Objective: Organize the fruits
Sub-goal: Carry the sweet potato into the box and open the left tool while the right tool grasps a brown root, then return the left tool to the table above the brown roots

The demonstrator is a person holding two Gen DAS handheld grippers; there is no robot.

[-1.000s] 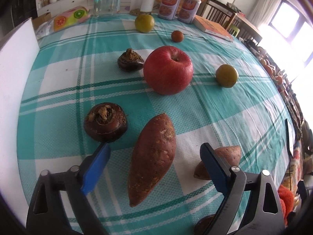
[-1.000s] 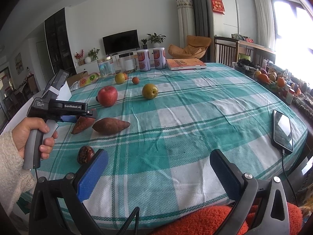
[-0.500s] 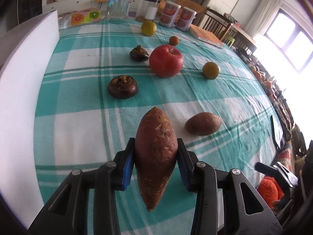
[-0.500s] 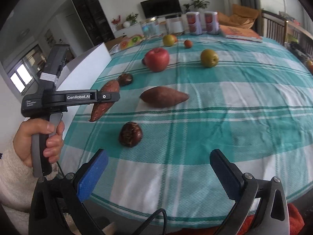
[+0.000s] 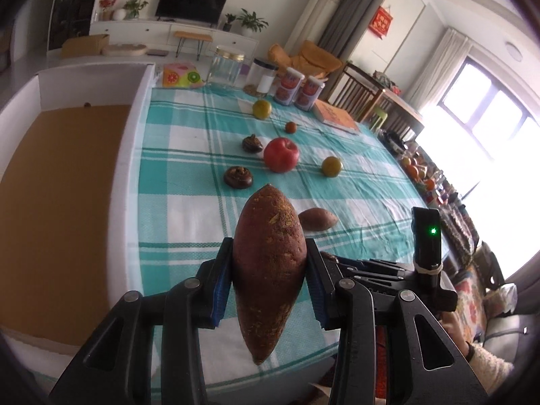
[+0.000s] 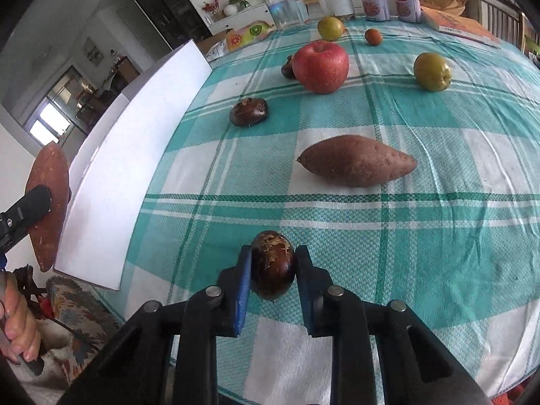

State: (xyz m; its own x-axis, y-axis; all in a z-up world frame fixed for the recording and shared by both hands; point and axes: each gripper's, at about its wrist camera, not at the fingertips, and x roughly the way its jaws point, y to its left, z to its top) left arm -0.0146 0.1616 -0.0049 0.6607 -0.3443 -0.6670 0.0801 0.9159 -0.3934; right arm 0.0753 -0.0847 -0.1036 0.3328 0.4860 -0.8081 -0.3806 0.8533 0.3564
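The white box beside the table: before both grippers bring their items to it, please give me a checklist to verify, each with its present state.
1. Left gripper is shut on the large sweet potato, pads on both sides: ok.
2. Large sweet potato is lifted clear of the tablecloth: ok.
3. Right gripper is shut on the dark water chestnut: ok.
4. Water chestnut is lifted off the cloth: cannot tell.
5. White box is open, its brown floor free: ok.
6. Small sweet potato lies apart from the right gripper's way: ok.
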